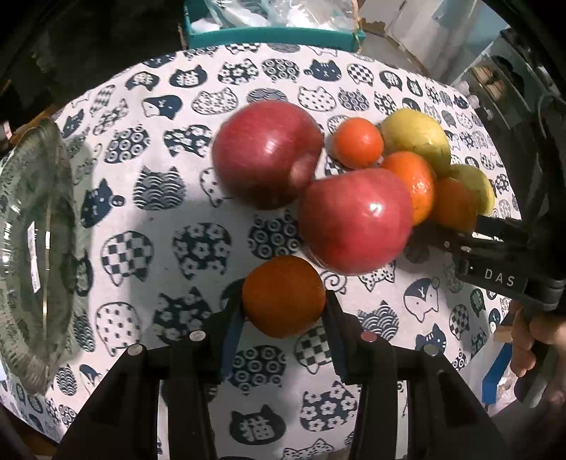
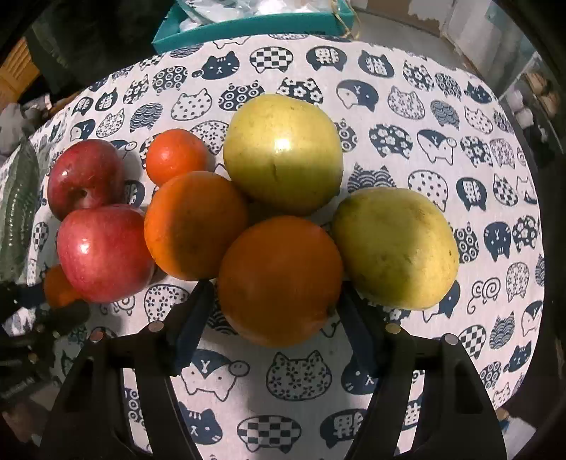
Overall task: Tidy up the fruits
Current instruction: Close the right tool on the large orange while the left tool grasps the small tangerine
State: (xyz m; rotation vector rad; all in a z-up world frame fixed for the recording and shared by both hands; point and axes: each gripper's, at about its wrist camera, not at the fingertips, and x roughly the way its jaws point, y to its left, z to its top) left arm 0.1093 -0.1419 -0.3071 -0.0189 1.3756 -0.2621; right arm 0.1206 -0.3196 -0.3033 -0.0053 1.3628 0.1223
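My left gripper (image 1: 284, 304) is shut on a small orange mandarin (image 1: 283, 295) just above the cat-print tablecloth (image 1: 177, 198). Behind it lie two red apples (image 1: 355, 219), (image 1: 267, 152). In the right wrist view my right gripper (image 2: 276, 297) has closed around a large orange (image 2: 279, 279), one finger against each side. Packed around that orange are a second orange (image 2: 194, 224), a small mandarin (image 2: 177, 155) and two yellow-green pears (image 2: 283, 152), (image 2: 394, 247). The right gripper (image 1: 477, 226) also shows at the right of the left wrist view.
A clear glass bowl (image 1: 35, 247) stands at the table's left edge. A teal box (image 1: 276, 33) with plastic bags sits beyond the far edge. A person's hand (image 1: 530, 339) holds the right gripper's handle. Bare cloth lies to the right of the pears (image 2: 477, 159).
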